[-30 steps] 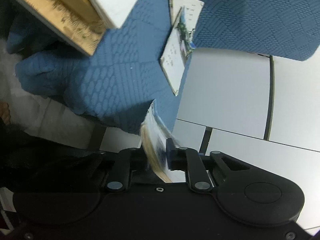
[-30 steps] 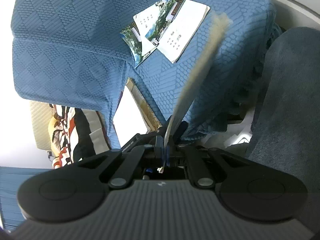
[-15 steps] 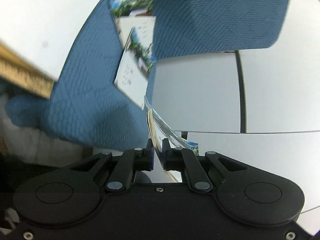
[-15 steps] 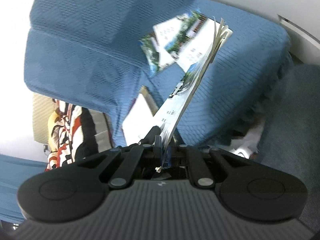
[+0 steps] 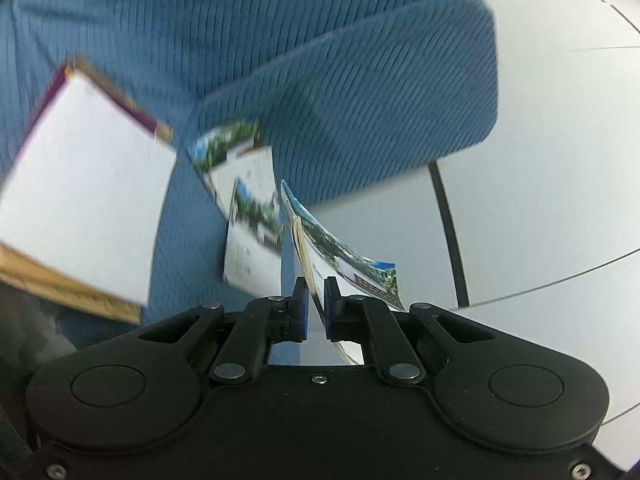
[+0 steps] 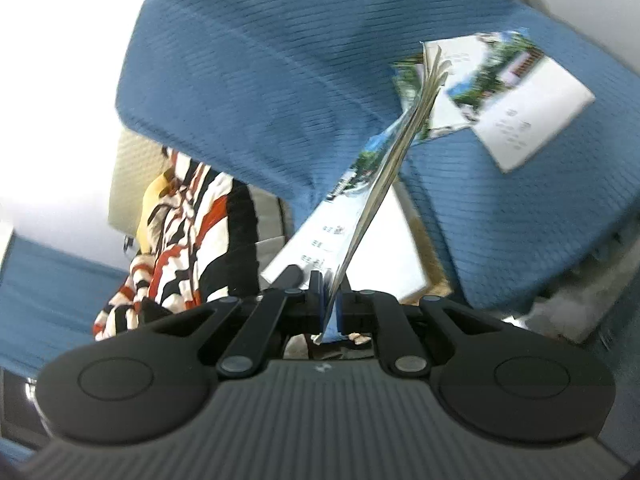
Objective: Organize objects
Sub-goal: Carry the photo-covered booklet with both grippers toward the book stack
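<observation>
Your left gripper point(image 5: 315, 298) is clamped on a thin booklet point(image 5: 340, 256), its two blue-padded fingers point(image 5: 300, 304) pressed against either face of the booklet's lower edge. The booklet rises from between the fingers and curls over to their right side, showing a cover with trees, a building and blue sky. Beyond the fingertips and slightly to their left, two more booklets point(image 5: 248, 216) of the same print lie overlapped on the blue quilted sofa cover point(image 5: 360, 80). Further left of the fingers a white-faced book with a gold and purple edge point(image 5: 80, 188) rests on the same cover. To the right of the fingers lies pale tiled floor point(image 5: 540, 200) with dark joints.

Your right gripper point(image 6: 329, 306) is likewise closed on the booklet point(image 6: 360, 208), gripping it at the bottom edge; the pages fan upward and to the right from the pads. Past the upper end of the pages, to the right of the fingers, the two overlapped booklets point(image 6: 512, 108) lie on the blue cover point(image 6: 280, 60). Left of the fingers sits a striped red, black and white cloth point(image 6: 184, 232). Both views are blurred, so print on the covers cannot be read.
</observation>
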The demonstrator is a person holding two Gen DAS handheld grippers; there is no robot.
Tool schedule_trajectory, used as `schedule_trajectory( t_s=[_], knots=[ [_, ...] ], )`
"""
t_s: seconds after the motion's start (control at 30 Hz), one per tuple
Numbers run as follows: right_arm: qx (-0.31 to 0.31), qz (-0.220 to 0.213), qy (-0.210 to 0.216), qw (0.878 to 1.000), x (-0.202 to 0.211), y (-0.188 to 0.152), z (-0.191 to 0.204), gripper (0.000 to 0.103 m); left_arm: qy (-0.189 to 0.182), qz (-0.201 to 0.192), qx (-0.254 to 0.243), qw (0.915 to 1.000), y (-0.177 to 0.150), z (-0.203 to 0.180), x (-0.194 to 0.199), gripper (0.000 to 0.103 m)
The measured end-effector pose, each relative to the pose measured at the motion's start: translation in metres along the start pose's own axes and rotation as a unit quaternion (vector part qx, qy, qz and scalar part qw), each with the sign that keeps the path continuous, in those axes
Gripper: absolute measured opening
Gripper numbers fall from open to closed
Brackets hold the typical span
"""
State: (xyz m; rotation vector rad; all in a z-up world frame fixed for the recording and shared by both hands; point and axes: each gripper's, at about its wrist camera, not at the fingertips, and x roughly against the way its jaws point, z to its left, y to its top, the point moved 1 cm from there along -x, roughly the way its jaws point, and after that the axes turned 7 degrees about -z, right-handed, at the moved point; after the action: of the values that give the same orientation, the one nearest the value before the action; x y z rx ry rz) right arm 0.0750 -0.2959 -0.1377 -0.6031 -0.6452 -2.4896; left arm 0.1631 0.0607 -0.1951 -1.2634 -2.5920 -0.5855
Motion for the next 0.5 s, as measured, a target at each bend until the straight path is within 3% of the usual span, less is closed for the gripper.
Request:
schedule_trajectory(
  t_s=[0.23,0.5],
  knots=[
    [0.026,0.014,0.014,0.999,-0.039,0.005,0.024,0.011,0.006,-0.045,-0.028,0.9986,0.034,-0.003,0.031,0.004],
    [0.052,0.029,0.01,0.998,-0.09,-0.009,0.022,0.01,0.021,-0.061,-0.028,0.9975,0.056,0.032,0.037,0.004]
  ],
)
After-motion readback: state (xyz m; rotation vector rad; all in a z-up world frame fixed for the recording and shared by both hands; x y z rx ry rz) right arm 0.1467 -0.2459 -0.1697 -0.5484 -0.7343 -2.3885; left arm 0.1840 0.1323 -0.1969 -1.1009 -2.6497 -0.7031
